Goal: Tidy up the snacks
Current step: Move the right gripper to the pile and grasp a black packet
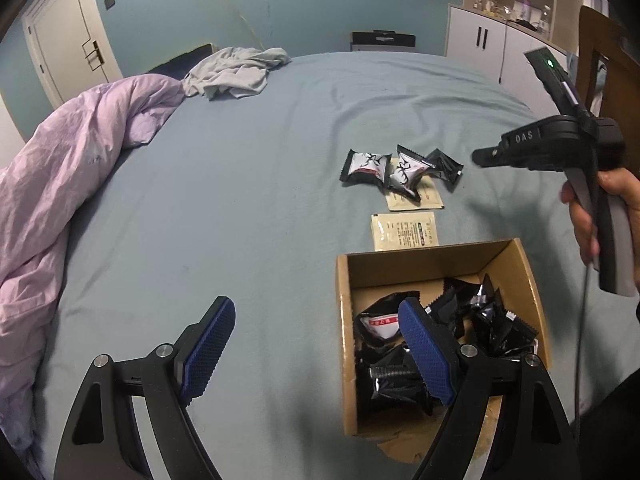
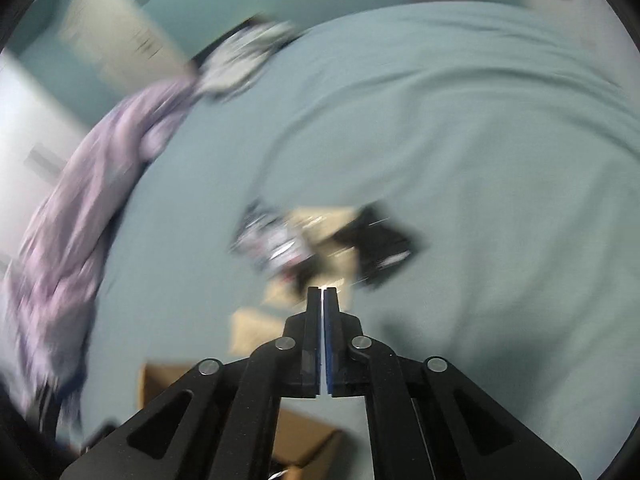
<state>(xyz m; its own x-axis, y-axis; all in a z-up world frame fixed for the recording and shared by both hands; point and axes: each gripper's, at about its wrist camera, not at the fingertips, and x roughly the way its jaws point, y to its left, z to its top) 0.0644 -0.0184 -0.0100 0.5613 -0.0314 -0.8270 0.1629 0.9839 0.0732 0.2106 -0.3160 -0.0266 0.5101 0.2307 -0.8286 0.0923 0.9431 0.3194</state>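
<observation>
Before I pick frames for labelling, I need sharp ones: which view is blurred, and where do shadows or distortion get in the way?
Left wrist view: sharp, though the fisheye bends the bed edges; the cardboard box interior is shadowed. Right wrist view: heavy motion blur smears the snack packets and purple duvet; only the right gripper, jaws shut, stays crisp.

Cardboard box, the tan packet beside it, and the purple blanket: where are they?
cardboard box (image 1: 420,266): left wrist view, on its far inner wall.
tan packet (image 1: 404,231): left wrist view, middle of its printed face.
purple blanket (image 1: 68,168): left wrist view, on its crumpled middle.
</observation>
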